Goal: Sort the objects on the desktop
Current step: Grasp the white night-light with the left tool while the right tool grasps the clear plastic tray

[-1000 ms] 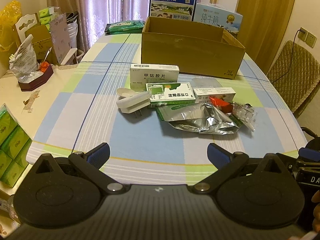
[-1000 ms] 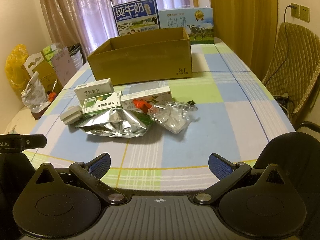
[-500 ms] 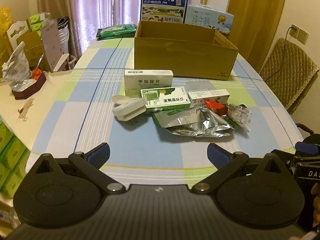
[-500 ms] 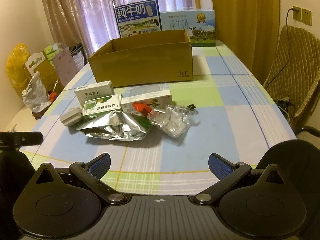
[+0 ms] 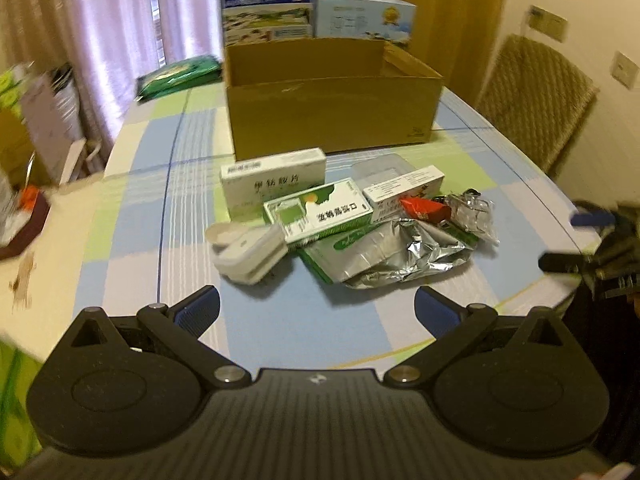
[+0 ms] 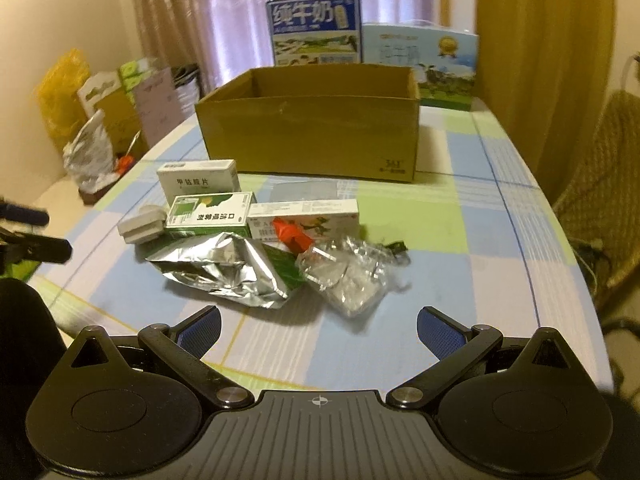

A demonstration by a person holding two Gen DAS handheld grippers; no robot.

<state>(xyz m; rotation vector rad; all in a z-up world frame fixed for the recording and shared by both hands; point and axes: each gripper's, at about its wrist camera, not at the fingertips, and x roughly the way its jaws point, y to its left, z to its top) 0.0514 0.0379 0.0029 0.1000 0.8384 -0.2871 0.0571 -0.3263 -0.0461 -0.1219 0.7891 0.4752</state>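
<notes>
A heap of small items lies mid-table: a white medicine box (image 5: 274, 178) (image 6: 198, 177), a green-and-white box (image 5: 318, 212) (image 6: 208, 215), a long white box (image 5: 404, 192) (image 6: 303, 218), a white plug adapter (image 5: 248, 250) (image 6: 142, 229), a silver foil pouch (image 5: 396, 254) (image 6: 224, 270), a red packet (image 5: 424, 210) (image 6: 292, 236) and clear plastic wrap (image 5: 474, 216) (image 6: 348, 274). Behind them stands an open cardboard box (image 5: 332, 114) (image 6: 312, 136). My left gripper (image 5: 317, 312) is open, short of the adapter. My right gripper (image 6: 319, 330) is open, just before the wrap.
Two milk cartons (image 6: 316, 30) stand behind the cardboard box. A green packet (image 5: 178, 76) lies at the table's far left. A wicker chair (image 5: 536, 100) sits to the right. Bags and boxes (image 6: 108, 120) crowd a side surface on the left.
Both grippers have moved forward over the table edge, closer to the heap; the left one also swung rightward. Both stay open and nothing has been picked up.
</notes>
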